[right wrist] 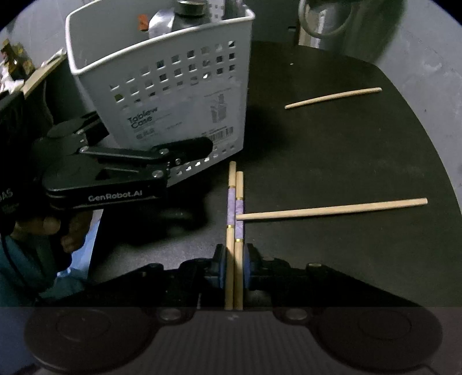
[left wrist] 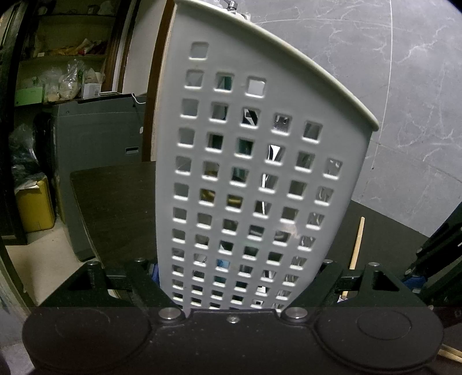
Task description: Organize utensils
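Observation:
A white perforated utensil case [left wrist: 245, 173] stands upright on the dark table, with metal utensils showing through its holes. My left gripper [left wrist: 234, 277] is shut on its lower part, one finger on each side. The right wrist view shows the same case [right wrist: 161, 72] and the left gripper [right wrist: 151, 129] clamping it. My right gripper [right wrist: 234, 268] is shut on a pair of wooden chopsticks with purple bands [right wrist: 234, 207], which point towards the case's base. The tip of a plain chopstick [right wrist: 332, 209] touches the pair from the right.
Another plain chopstick [right wrist: 333, 98] lies further back on the black table [right wrist: 317, 158]. A grey mug-like vessel [right wrist: 326, 17] stands at the far edge. A person's hand [right wrist: 57, 230] holds the left gripper's handle. A grey cabinet [left wrist: 101, 158] and shelves lie beyond the table's left edge.

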